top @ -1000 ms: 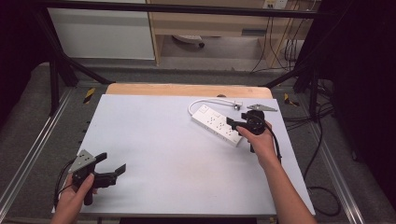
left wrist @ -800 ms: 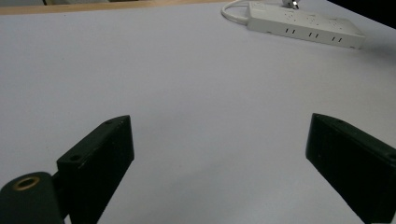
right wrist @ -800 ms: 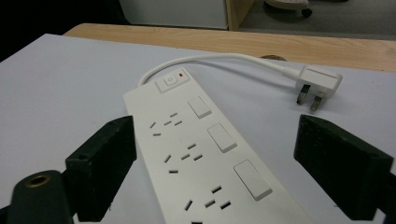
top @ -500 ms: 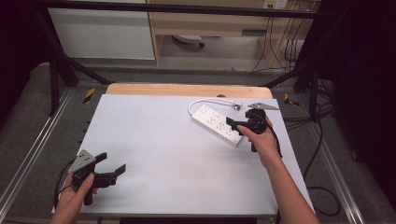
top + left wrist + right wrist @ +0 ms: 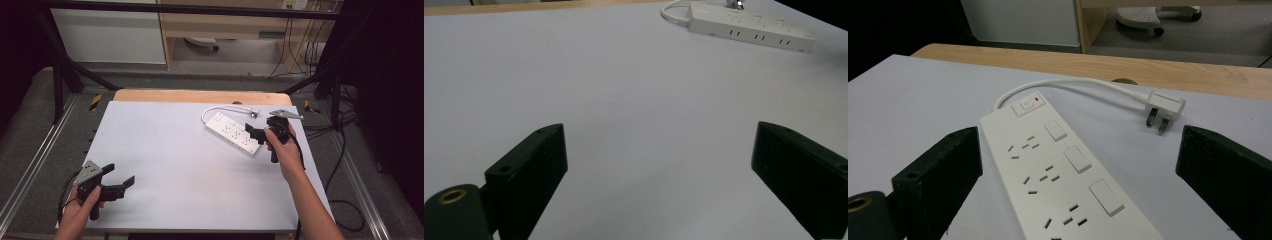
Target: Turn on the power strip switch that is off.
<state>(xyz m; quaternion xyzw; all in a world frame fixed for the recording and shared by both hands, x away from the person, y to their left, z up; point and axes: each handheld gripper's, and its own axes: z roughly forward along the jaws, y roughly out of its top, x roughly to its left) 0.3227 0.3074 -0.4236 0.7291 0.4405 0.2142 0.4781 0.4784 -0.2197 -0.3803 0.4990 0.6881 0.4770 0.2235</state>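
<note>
At the near left corner, our left gripper (image 5: 120, 184): one; its two fingers (image 5: 529, 170) stand wide apart with bare table (image 5: 170, 150) between them.
Beyond those left fingers, far and to their right: our one white power strip (image 5: 751, 29), lying flat.
Between the right fingers: the near end of the power strip (image 5: 1058, 170), not touched by either pad.
Our right gripper (image 5: 255, 132): one; its fingers (image 5: 943, 170) have just been opening and now stand wide apart, one on each side of the strip.
Strip's parts we count in the right gripper view: three rocker switches, three socket groups, one main button with a red light.
Ahead of the right fingers: one white cord curving to one plug (image 5: 1162, 107), resting on the table.
Writing: we can read none.
</note>
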